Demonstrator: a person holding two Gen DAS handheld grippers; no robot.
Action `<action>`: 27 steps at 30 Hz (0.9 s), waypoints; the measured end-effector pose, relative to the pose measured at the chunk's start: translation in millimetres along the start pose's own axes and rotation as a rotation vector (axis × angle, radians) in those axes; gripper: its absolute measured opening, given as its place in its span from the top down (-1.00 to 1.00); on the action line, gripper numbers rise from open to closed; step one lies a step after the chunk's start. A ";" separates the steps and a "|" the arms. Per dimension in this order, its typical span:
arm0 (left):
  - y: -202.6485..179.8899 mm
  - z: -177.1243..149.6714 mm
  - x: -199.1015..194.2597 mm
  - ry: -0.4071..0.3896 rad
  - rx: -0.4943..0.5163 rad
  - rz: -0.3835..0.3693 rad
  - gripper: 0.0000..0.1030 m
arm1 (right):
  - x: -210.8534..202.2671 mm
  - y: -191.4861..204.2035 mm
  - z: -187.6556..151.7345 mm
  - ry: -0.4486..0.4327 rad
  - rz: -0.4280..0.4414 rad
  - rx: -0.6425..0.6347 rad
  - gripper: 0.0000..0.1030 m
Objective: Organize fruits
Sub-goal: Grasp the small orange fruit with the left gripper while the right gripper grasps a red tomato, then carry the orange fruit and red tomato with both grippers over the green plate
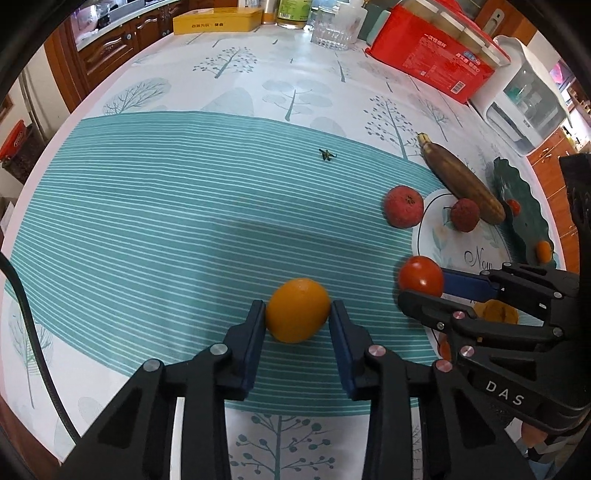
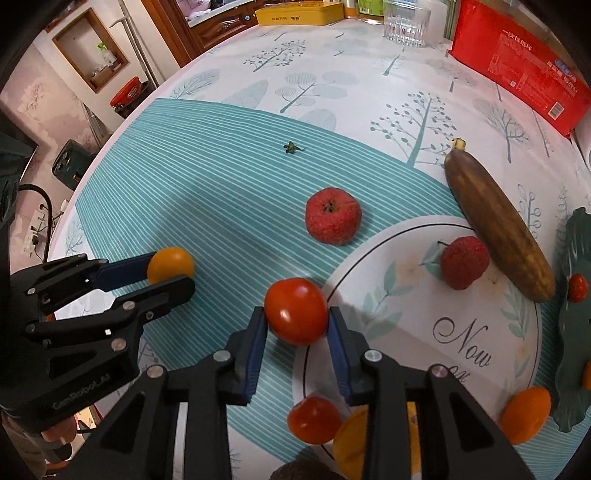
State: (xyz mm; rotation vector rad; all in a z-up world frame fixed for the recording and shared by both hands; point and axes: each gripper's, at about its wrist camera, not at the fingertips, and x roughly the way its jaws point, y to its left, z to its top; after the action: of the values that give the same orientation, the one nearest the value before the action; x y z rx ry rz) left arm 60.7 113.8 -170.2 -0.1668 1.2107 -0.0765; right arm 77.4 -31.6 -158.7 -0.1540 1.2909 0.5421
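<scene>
My left gripper [image 1: 297, 314] is shut on an orange kumquat [image 1: 297, 310], just above the teal striped cloth; it shows in the right wrist view [image 2: 170, 271] too. My right gripper [image 2: 296, 317] is shut on a red tomato [image 2: 296, 311] at the left edge of the white plate [image 2: 480, 369]; the tomato also shows in the left wrist view [image 1: 421, 276]. On the plate lie a red bumpy fruit [image 2: 463, 262], a brown banana [image 2: 498, 225], another tomato [image 2: 314, 419] and orange fruits [image 2: 524, 413]. A larger red bumpy fruit [image 2: 333, 220] sits on the cloth.
A dark green leaf-shaped dish [image 2: 576, 314] at the right holds small fruits. A small green stem [image 2: 293, 147] lies on the cloth. At the back stand a red bag [image 2: 517, 62], a glass [image 2: 406, 22] and a yellow box [image 2: 299, 13].
</scene>
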 end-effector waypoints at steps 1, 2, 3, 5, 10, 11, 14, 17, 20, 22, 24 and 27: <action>-0.9 -0.3 -0.1 -0.002 0.005 0.003 0.36 | 0.4 0.5 0.6 0.000 -0.002 0.000 0.37; -1.4 -0.5 -0.5 -0.003 0.005 0.004 0.36 | 0.5 0.7 0.9 -0.001 -0.002 0.000 0.37; -2.1 -0.8 -0.5 -0.005 0.007 0.005 0.37 | 0.3 0.8 0.9 -0.003 0.000 0.001 0.37; -2.6 -0.9 -0.5 -0.004 0.009 0.003 0.37 | -1.0 0.6 0.6 -0.006 0.001 0.004 0.38; -5.2 -4.2 -3.3 -0.002 0.016 -0.002 0.38 | -8.9 3.4 -1.4 -0.024 0.006 0.001 0.38; -5.9 -5.1 -5.2 -0.003 0.018 -0.003 0.38 | -10.9 4.0 -1.7 -0.027 0.007 0.000 0.38; -10.8 -7.2 -13.5 -0.009 0.026 -0.005 0.38 | -18.4 5.0 -3.9 -0.041 0.012 0.002 0.38; -18.1 -6.5 -23.0 -0.021 0.039 -0.006 0.38 | -30.9 5.1 -7.6 -0.065 0.013 0.009 0.38; -29.3 -3.4 -36.5 -0.040 0.057 -0.013 0.38 | -48.1 4.2 -13.1 -0.096 0.007 0.011 0.38; -36.1 -1.3 -43.5 -0.050 0.068 -0.020 0.38 | -61.7 2.4 -17.8 -0.120 0.001 0.015 0.38; -47.3 1.7 -51.8 -0.062 0.086 -0.031 0.38 | -75.9 -1.4 -22.5 -0.146 -0.006 0.025 0.38; -68.4 7.9 -64.4 -0.078 0.124 -0.049 0.38 | -99.8 -10.0 -30.2 -0.191 -0.026 0.049 0.38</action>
State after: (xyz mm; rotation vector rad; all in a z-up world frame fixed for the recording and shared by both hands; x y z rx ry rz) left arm 47.5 56.6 -96.4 -0.0905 1.1208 -0.1860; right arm 38.6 -82.0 -75.4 -0.0766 1.1141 0.4904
